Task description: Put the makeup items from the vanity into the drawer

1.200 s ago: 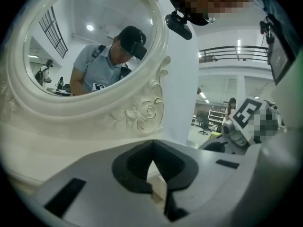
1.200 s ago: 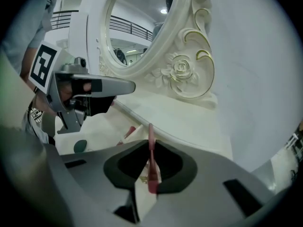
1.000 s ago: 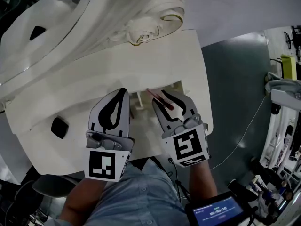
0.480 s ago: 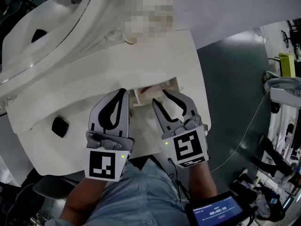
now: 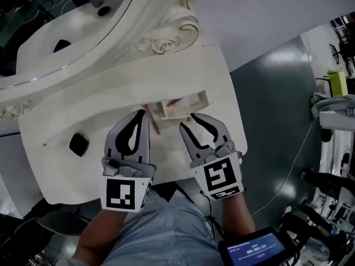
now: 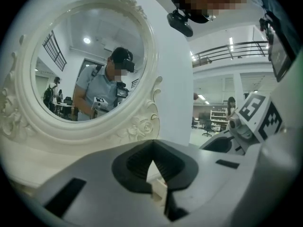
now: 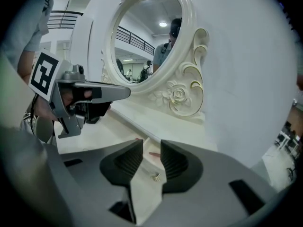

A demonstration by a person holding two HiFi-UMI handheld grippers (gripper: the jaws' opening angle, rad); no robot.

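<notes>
The pink makeup stick (image 5: 151, 119) is seen lying flat on the vanity top (image 5: 111, 101). It is just left of the open drawer (image 5: 204, 97) and just to the right of the left gripper (image 5: 145, 114) at its tips. Its long axis is set nearly along the line in which that gripper points, away from the person. The left gripper is judged the nearer, as the right gripper (image 5: 188, 121) is held in front of the drawer. The left jaws are pressed together at the tips with nothing between them. The right jaws are parted a little and empty, and the drawer's knob (image 7: 155, 176) is seen through the gap. A black item (image 5: 79, 144) is found well to the left. The left jaws would need to be opened and shifted right before the stick could be taken.
</notes>
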